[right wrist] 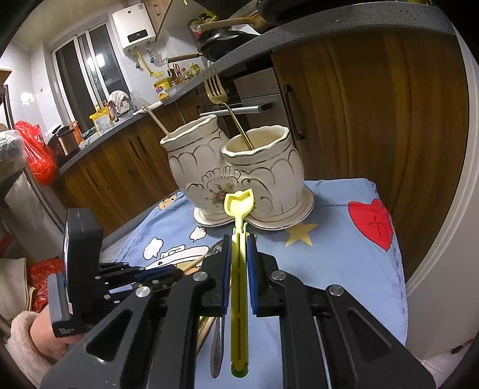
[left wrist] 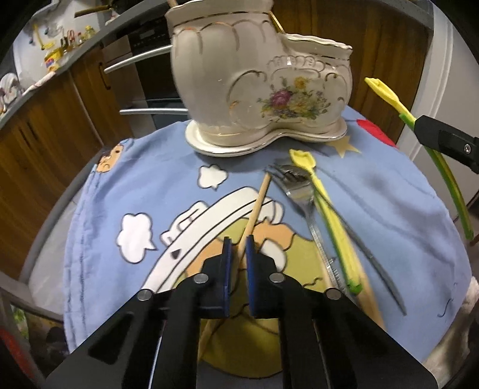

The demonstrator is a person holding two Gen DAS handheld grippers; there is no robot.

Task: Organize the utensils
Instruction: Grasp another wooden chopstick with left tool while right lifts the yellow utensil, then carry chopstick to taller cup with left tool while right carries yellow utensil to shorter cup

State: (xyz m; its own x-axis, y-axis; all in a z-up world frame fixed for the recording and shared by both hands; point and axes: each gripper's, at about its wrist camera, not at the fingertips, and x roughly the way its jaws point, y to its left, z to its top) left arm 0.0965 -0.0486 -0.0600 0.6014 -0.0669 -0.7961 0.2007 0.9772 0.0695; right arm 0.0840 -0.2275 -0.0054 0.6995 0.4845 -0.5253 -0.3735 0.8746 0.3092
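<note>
Left gripper (left wrist: 238, 245): jaws closed on a wooden chopstick (left wrist: 256, 209), which runs between the blue pads (left wrist: 228, 260) and slants up and away across the cloth.
Right gripper (right wrist: 239, 245): jaws closed on a yellow-green clip (right wrist: 239, 284), held lengthwise between the pads, its scoop-shaped head (right wrist: 238, 203) pointing toward the holder; held above the table.
Hand (right wrist: 45, 332): grasps the left gripper's handle at the lower left of the right wrist view, with a pale fleecy sleeve (right wrist: 18, 338) behind it.
Cloth (left wrist: 389, 215): blue cartoon-print fabric covering the small table, with clouds, a star and a red heart.
Loose utensils: a second yellow-green clip (left wrist: 329, 215), a silver fork (left wrist: 299, 191) and a dark slender utensil (left wrist: 374, 260) lie close together on the cloth, right of the chopstick; the clip crosses over the fork's head.
Holder (right wrist: 239, 173): cream ceramic, two-compartment, floral and gilt, standing on its saucer (right wrist: 305, 209) at the far edge of the cloth.
Holder contents: a gold fork (right wrist: 227, 104) stands tines-up in the right compartment; a wooden stick (right wrist: 155, 119) leans out of the left one.
Background: wooden cabinets (right wrist: 359, 104) under a grey countertop (right wrist: 329, 21).
</note>
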